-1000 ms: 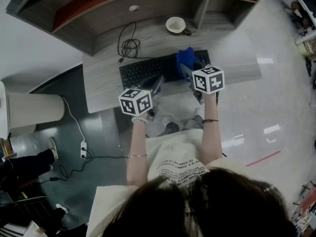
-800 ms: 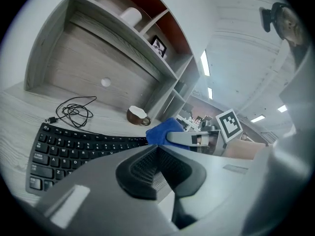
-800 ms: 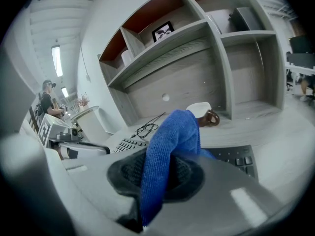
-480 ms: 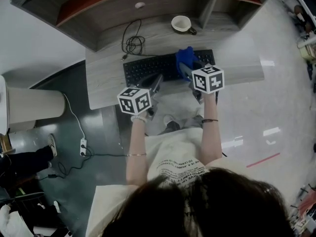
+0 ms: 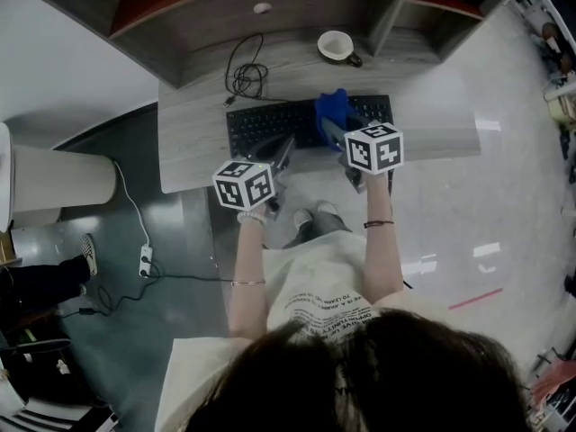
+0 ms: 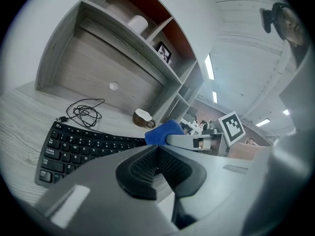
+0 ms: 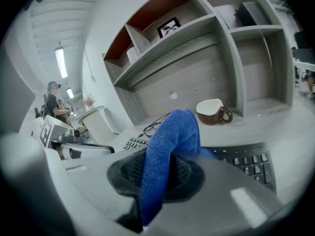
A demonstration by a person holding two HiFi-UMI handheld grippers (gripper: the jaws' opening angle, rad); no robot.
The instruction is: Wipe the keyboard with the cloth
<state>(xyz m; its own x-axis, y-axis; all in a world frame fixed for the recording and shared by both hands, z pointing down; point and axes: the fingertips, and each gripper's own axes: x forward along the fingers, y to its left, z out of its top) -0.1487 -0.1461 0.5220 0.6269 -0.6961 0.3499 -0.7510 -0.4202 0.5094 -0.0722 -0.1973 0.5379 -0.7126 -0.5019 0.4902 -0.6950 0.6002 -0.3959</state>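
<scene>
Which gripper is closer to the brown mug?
Right. The right gripper, clamping the cloth, is over the keyboard just before the mug; the left gripper is farther back and left.

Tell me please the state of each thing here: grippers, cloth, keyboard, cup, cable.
Left gripper: shut, nothing between the jaws.
Right gripper: shut on the cloth.
Cloth: bunched, clamped, over the keyboard.
Keyboard: flat on the desk.
Cup: upright, behind the keyboard.
Cable: coiled on the desk.

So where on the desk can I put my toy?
Bare desk left of the keyboard, and right of it too. Behind it sit the cable and mug; the cloth is over its right half.
</scene>
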